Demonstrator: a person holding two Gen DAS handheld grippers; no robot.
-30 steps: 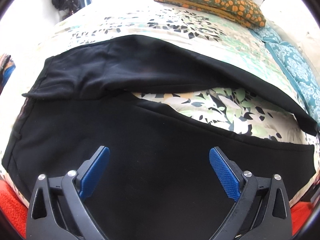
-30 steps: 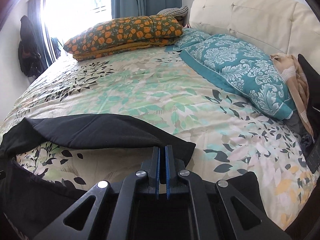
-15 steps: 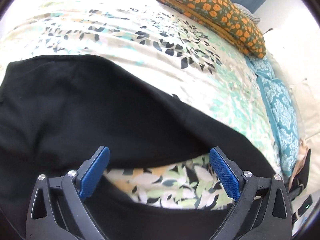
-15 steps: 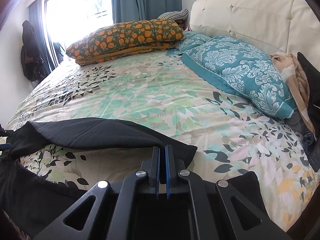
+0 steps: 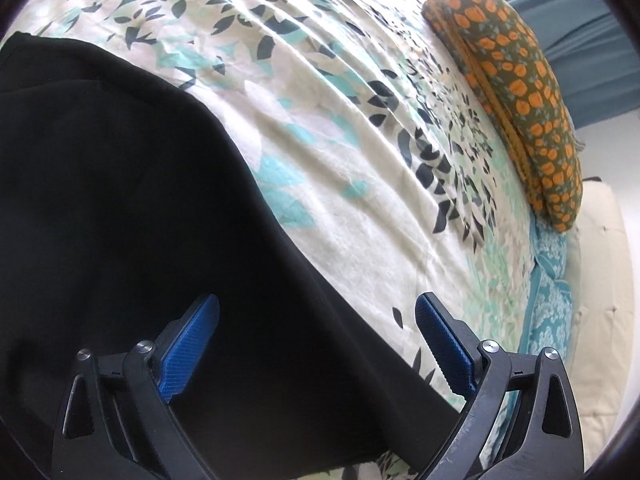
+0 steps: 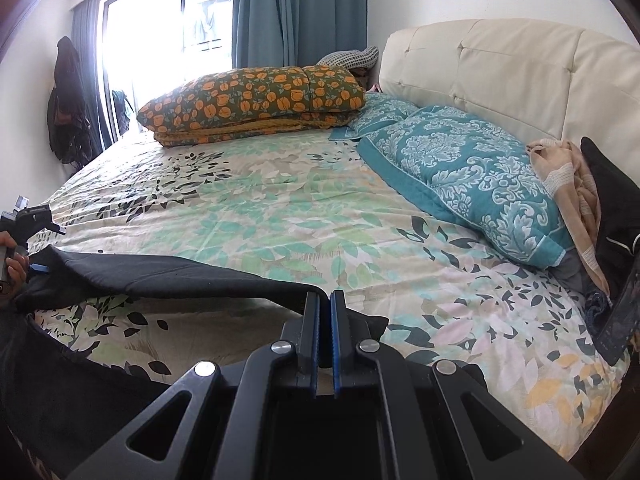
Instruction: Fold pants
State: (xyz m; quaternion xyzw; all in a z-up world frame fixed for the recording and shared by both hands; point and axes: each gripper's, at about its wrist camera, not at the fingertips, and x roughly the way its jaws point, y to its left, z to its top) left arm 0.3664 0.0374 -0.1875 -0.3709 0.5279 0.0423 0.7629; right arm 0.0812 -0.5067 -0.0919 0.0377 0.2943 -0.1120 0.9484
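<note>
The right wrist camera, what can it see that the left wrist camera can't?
Only the right wrist view shows the bright window, the whole cream padded headboard, a black phone and the shut right gripper pinching the black pants. Only the left wrist view shows the open left gripper hovering over the pants' edge. Both show the black pants, the leafy bedspread and the orange-flowered folded quilt.

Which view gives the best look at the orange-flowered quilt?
The right wrist view: the quilt shows whole, folded and stacked on the bed near the window. The left wrist view shows it only tilted and stretched at the picture's edge.
</note>
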